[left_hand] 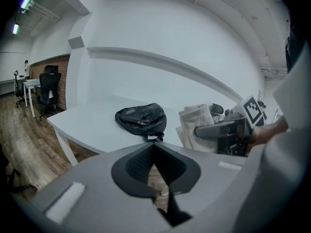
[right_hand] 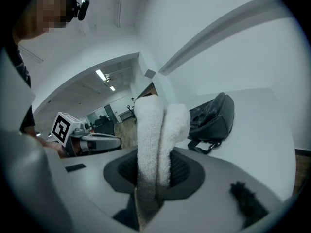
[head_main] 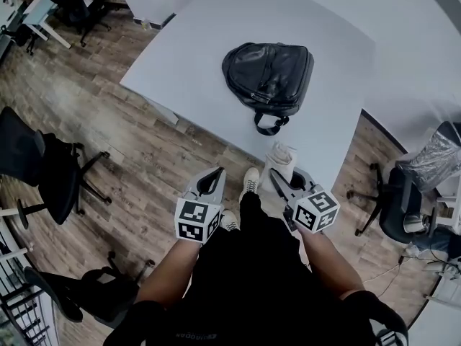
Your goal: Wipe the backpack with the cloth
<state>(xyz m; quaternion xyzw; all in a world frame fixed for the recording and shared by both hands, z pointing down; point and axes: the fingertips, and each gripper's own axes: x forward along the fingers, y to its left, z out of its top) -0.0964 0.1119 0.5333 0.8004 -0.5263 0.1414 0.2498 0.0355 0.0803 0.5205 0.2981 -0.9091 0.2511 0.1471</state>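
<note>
At left, left gripper (head_main: pixel 215 175), held low over the wood floor (head_main: pixel 144 157), short of the white table (head_main: pixel 194 27): jaws together at the tips, nothing between them, plainly so in the left gripper view. Ahead of it and a little to the right, on the table, backpack (head_main: pixel 269 78): black, lying flat, well apart from both grippers. Long axis running away from the person, from the strap loop (head_main: pixel 268 125) at the near end to the broad far end; near end closest to the table edge facing the grippers. In the left gripper view, placed just above the closed tips and slightly left of centre; in the right gripper view, up and to the right of the jaws. Between backpack and right gripper, cloth (head_main: pixel 282 161): pale, folded, standing up out of the jaws in two thick lobes, seen against the near table edge. At right, right gripper (head_main: pixel 277 179): jaws clamped on the lower part of the cloth, held beside the table's near corner. Judged nearer arm: the right, carrying the wiping material and sitting closer to the loop end of the bag. Judged next move: forward reach, slightly leftward, to lay the cloth on the upper face near the loop, then strokes along the long axis. Left gripper free to steady the bag. Wiping not yet begun.
</note>
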